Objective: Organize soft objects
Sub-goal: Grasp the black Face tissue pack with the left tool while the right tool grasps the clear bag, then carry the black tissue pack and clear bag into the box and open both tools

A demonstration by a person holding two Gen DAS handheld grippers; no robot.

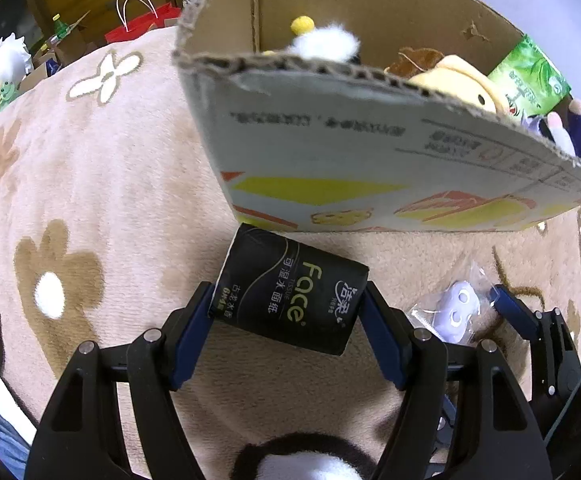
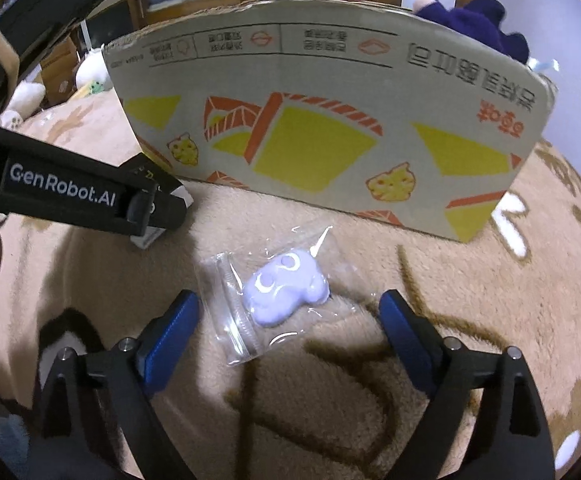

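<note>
1. The left tool [image 1: 288,312] is clamped on the sides of a black tissue pack [image 1: 290,292], held just above the blanket [image 1: 110,200] and in front of the box [image 1: 370,152]; the pack sits skewed between the pads, so it could twist or slip out on the lift over the box wall
2. The box's near wall is high and leans toward the tools; a low carry could catch the pack on its torn rim and tip or shove the box
3. The right tool [image 2: 290,312] stands wide apart with nothing gripped; the bagged purple toy [image 2: 284,292] lies on the blanket between its jaws. The slick bag may slide off the pads, or a close may pinch only loose plastic and blanket pile
4. The two tools work close together, so they could knock each other
5. The left view alone looks into the box: plush toys [image 1: 450,80] and a green pack [image 1: 530,76] already fill it. The right view alone shows the bag's full outline and the box's whole printed front, but not the tissue pack clearly
</note>
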